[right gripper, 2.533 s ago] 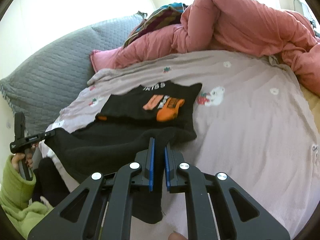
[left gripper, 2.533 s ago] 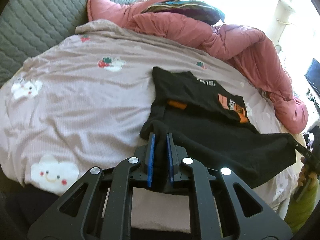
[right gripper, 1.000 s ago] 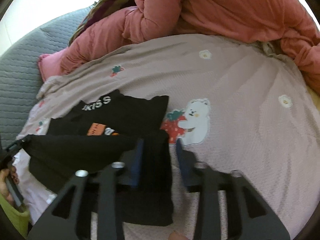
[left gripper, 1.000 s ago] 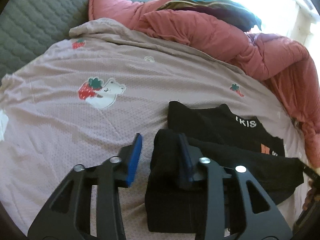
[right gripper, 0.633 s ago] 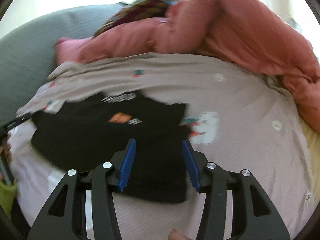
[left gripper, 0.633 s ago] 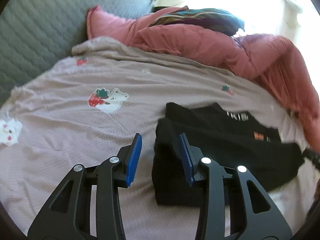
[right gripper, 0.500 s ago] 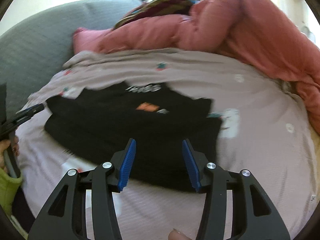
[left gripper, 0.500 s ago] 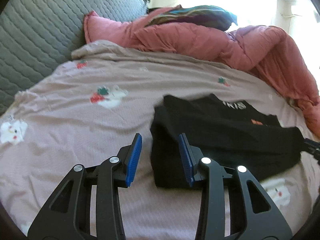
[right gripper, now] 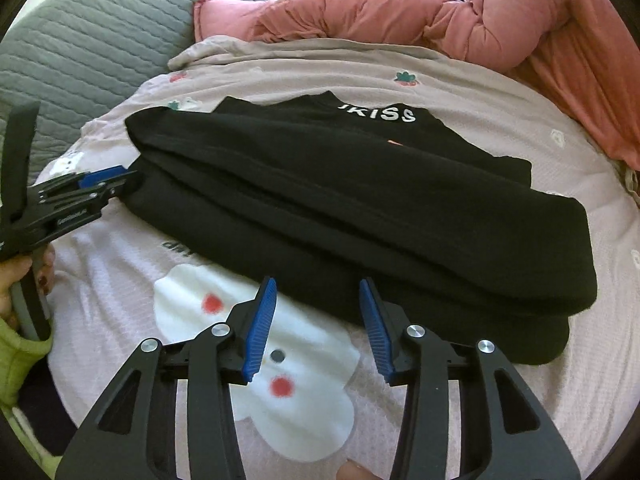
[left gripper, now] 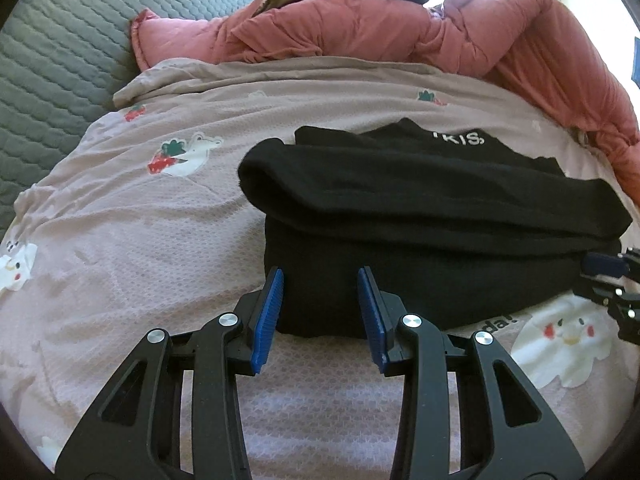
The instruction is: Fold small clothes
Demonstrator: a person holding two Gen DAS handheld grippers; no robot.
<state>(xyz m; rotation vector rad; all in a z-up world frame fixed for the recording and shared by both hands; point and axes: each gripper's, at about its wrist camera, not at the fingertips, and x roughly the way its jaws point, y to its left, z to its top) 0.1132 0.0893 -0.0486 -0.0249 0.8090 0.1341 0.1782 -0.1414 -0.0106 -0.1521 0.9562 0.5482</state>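
Shirt (left gripper: 420, 216) now lies folded on the bed (left gripper: 120, 240), dropped from both tongs. Left tongs (left gripper: 320, 312) hang released; right tongs (right gripper: 316, 316) are closing on nothing.

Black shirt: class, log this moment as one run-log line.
stage: fold laid | black shirt: folded on bedsheet | left claw: open, empty | right claw: closing, nothing gripped

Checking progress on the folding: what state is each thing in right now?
black shirt: folded over on itself in layers, lying on the bedsheet, white lettering showing at its far edge.
left gripper: jaws apart, nothing pinched, at the shirt's near edge.
right gripper: jaws closing, nothing pressed between them.
bedsheet: spread, lightly wrinkled.
pink duvet: bunched up behind.
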